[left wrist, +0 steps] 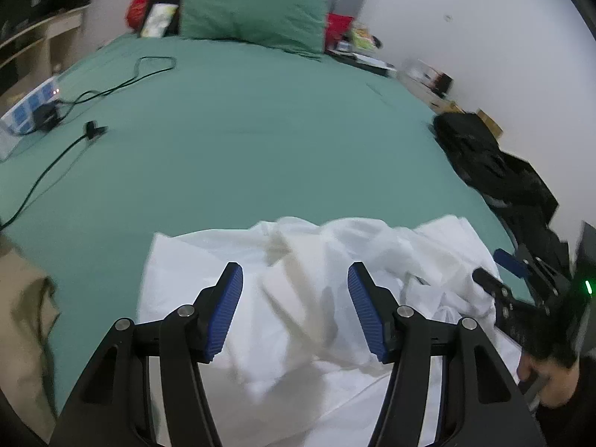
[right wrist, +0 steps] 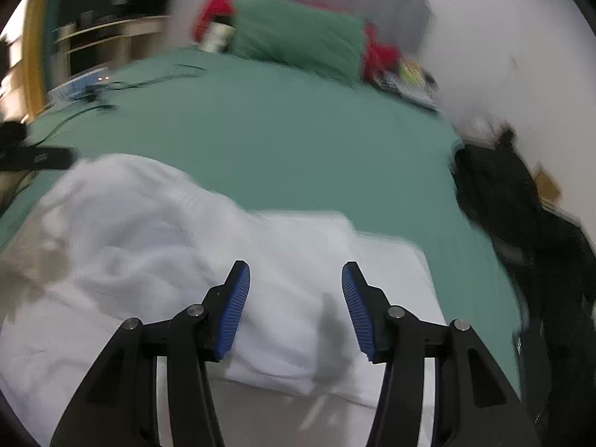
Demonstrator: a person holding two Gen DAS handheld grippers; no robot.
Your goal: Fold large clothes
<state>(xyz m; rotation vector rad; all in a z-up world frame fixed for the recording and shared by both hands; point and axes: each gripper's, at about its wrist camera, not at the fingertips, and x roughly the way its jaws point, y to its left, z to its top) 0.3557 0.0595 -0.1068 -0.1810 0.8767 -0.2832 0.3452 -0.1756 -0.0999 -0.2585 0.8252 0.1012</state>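
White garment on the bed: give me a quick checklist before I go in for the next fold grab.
1. Left hand-held gripper free of cloth: ok, jaws apart, nothing between the pads.
2. Right hand-held gripper free of cloth: ok, jaws apart and empty.
3. White garment lying flat: not ok, bunched and rumpled near its far edge.
4. An edge or corner to grab: cannot tell, both views are blurred.
5. Green sheet beyond the garment free for spreading: ok; the black cable lies far off to the side.
6. Black clothes apart from the garment: ok, at the bed's edge.
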